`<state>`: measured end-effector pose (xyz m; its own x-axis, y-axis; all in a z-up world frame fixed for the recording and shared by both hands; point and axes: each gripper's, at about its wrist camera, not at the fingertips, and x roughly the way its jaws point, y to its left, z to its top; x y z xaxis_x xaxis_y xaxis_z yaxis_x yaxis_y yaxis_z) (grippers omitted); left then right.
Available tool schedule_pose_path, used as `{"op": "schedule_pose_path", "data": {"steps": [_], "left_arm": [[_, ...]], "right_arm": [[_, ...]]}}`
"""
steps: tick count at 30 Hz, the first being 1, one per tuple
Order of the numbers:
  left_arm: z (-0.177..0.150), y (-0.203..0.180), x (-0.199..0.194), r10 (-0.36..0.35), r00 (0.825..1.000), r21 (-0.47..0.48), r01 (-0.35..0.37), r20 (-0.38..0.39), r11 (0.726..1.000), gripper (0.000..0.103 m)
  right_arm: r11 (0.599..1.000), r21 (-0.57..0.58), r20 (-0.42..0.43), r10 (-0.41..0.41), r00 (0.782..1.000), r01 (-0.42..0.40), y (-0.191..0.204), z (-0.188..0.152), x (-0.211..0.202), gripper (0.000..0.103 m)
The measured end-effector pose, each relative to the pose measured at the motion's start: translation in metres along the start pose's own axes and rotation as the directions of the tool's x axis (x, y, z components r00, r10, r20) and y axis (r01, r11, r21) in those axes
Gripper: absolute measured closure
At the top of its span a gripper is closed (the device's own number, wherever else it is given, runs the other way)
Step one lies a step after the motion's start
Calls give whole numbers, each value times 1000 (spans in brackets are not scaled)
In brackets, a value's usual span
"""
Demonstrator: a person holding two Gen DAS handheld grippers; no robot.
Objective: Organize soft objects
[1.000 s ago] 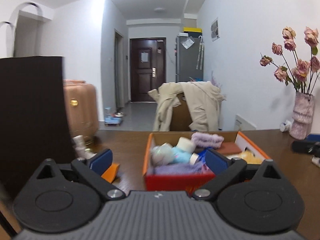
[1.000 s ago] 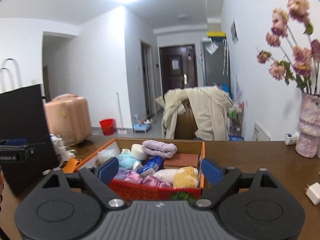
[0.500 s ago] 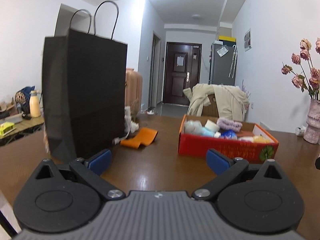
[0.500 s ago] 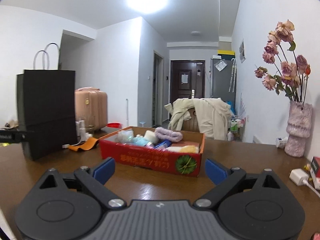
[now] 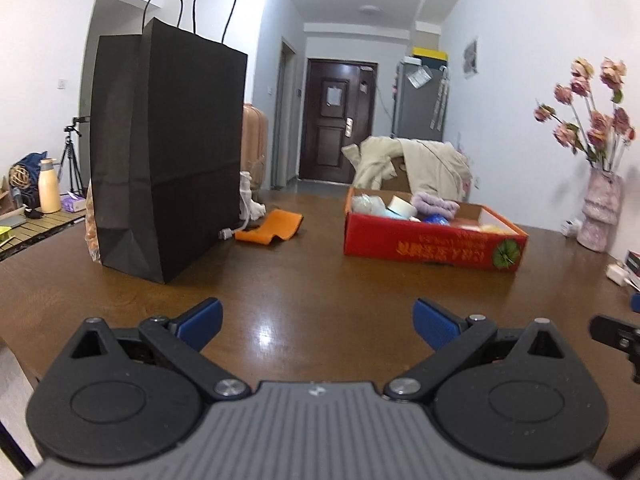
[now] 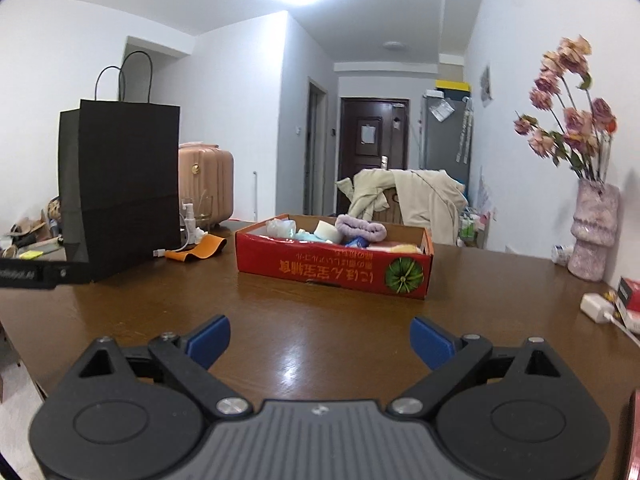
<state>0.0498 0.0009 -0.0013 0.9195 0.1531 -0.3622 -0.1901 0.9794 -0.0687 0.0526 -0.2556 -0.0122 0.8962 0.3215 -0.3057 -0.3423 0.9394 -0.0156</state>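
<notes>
Left gripper: fingers spread wide, blue pads well apart, nothing held, nothing touched. Held low above the near part of the brown bench, pointed toward the far end of the room.

Right gripper: fingers likewise spread wide, empty, clear of every object, poised above the bench and aimed at the red cardboard box.

Red cardboard box: set flat on the bench, well ahead of both grippers, open top upward. Long axis roughly crosswise in the right wrist view, angled away to the right in the left wrist view. Printed long side turned toward the cameras, lettering upside down, with a green round fruit mark near its right end.

Soft objects inside the box: a purple rolled towel lying with its long axis crosswise, resting above the rim; a white tape roll just left of it; a pale wrapped bundle at the left end; a yellow soft item toward the right end, shape unclear.

Black paper bag: upright on the bench left of the box, handles up. Orange cloth lying flat between bag and box, apart from both. Pink vase with flowers upright at the far right of the bench.
</notes>
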Motion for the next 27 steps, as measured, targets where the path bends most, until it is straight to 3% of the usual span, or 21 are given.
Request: {"op": "schedule_pose_path", "data": {"steps": [8,27], "left_arm": [[-4,-3,-18,-92,996,12,92,0,996,0],[-4,-1,-14,-65,998,7,65,-7,998,0]], "right_arm": [[998,48,-23,-42,999,43,24,-5,-16,5],[999,22,-34,-38,999,39,25,-6,-8,4]]}}
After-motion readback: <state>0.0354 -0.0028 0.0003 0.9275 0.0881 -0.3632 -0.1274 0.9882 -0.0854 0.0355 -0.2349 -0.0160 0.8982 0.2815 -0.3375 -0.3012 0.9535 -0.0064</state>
